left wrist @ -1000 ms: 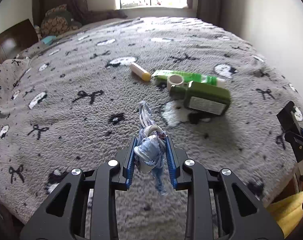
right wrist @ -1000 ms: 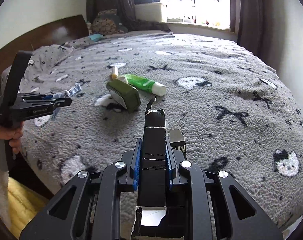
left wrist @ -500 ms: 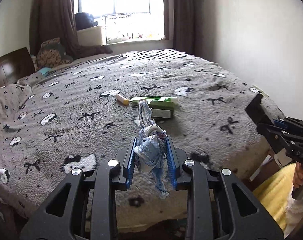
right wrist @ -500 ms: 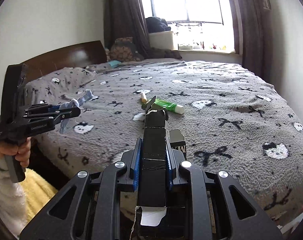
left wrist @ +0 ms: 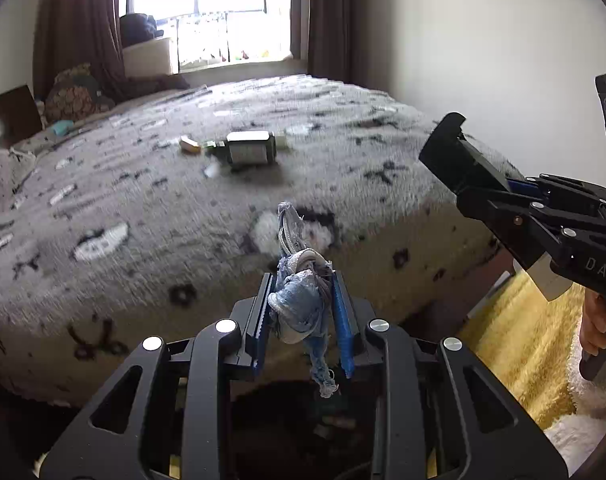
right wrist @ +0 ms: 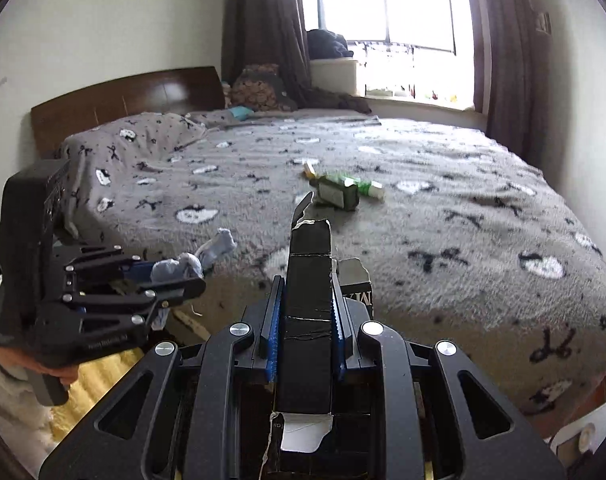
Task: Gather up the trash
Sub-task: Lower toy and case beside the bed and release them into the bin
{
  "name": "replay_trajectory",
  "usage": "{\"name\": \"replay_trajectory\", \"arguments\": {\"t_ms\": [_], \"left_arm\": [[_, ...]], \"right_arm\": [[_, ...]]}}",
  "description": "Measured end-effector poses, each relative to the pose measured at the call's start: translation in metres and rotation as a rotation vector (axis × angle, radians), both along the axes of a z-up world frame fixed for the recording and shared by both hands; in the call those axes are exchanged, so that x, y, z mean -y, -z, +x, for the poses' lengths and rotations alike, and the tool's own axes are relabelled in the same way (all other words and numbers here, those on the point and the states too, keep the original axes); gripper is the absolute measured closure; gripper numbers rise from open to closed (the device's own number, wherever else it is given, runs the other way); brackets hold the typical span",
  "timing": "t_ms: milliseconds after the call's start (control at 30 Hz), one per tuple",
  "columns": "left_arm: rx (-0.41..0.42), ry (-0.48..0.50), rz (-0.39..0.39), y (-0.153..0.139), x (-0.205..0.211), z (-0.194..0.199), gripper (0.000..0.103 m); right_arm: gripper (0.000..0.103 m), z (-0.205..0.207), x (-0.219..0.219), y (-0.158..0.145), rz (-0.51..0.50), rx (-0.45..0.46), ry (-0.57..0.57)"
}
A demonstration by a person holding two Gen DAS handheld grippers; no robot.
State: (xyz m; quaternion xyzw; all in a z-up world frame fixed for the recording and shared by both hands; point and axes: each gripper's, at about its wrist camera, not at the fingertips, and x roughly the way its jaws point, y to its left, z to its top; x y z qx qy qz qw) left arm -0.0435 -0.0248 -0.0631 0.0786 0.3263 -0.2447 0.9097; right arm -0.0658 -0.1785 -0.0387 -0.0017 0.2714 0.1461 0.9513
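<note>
My left gripper (left wrist: 303, 304) is shut on a frayed blue denim scrap (left wrist: 299, 300), held off the near edge of the bed; it also shows in the right wrist view (right wrist: 175, 276) with the scrap (right wrist: 207, 256). My right gripper (right wrist: 306, 312) is shut on a torn black cardboard box (right wrist: 307, 300); it also shows in the left wrist view (left wrist: 499, 196) with the box (left wrist: 455, 160). On the grey blanket (right wrist: 423, 220) lie a dark green bottle (right wrist: 337, 196), a green tube (right wrist: 363, 185) and a small yellow stick (right wrist: 309, 168).
A wooden headboard (right wrist: 123, 100) and pillows stand at the left. A window with dark curtains (right wrist: 387, 24) is at the far end. A yellow rug (left wrist: 515, 340) lies on the floor by the bed. A white wall (left wrist: 483, 40) runs along the right.
Both grippers have pulled back and away from the bed, each still holding its item. The bottle and tube now look farther off; the bed's edge and floor have come into view.
</note>
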Motion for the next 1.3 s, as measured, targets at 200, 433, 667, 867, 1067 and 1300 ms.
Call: {"name": "replay_trajectory", "arguments": {"t_ms": [200,433,667,867,1067,1300], "left_arm": [[-0.122,0.001,0.025,0.048,0.006,-0.006,0.076],[-0.269,-0.025,0.066,0.104,0.005,-0.005,0.076],[-0.38,-0.068,0.119,0.155,0.0,0.001,0.076],[-0.438,-0.059,0.136,0.177,0.003,0.005,0.076],[-0.482,-0.082,0.123,0.195,-0.006,0.01,0.076],[-0.523,-0.052,0.096,0.208,-0.004,0.021,0.076]], "right_arm": [[0.081,0.009,-0.002,0.045,0.036,-0.15,-0.002],[0.081,0.021,-0.01,0.094,0.041,-0.283,-0.006],[0.081,0.032,-0.019,0.137,0.03,-0.399,0.009],[0.081,0.04,-0.025,0.171,0.016,-0.49,0.008],[0.081,0.05,-0.022,0.199,0.046,-0.579,0.026],[0.081,0.055,-0.019,0.213,0.095,-0.626,0.033]]}}
